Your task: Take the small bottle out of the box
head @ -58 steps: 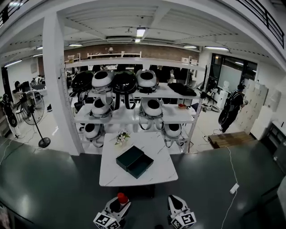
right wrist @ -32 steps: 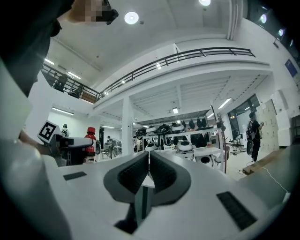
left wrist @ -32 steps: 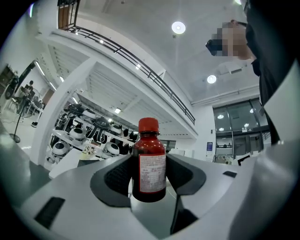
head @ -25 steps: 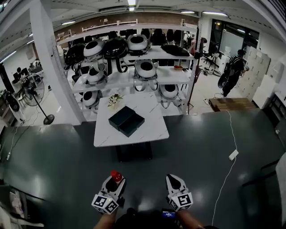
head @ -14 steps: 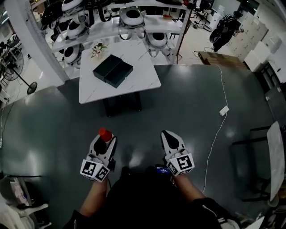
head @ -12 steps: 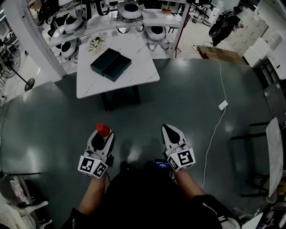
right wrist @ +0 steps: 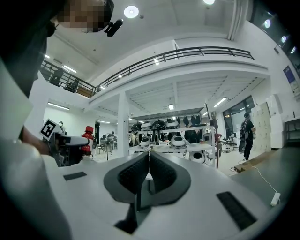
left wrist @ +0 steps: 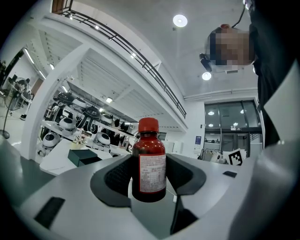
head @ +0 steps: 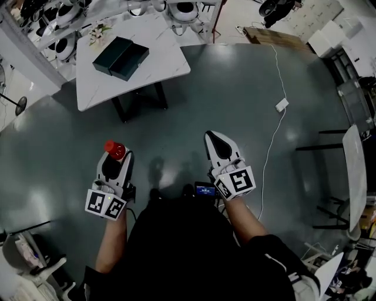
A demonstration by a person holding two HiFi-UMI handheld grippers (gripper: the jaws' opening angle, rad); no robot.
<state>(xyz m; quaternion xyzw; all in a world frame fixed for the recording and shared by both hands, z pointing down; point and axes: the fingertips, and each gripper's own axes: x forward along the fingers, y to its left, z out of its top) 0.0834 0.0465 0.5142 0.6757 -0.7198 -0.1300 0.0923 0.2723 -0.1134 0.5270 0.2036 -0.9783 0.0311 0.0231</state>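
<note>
Small bottle (left wrist: 149,161), red-capped, upright — clamped between jaws of left gripper (head: 116,157), well apart from dark box (head: 120,57), two halves side by side on white table (head: 167,67); box interior indistinct. Right gripper (head: 216,141) — jaws pressed together, holding nothing.

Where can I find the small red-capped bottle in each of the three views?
Head view: lower left, small bottle held in the left gripper.
Left gripper view: centre, between the fingers.
Right gripper view: far left.
Shared landmark: shelf rack.
</note>
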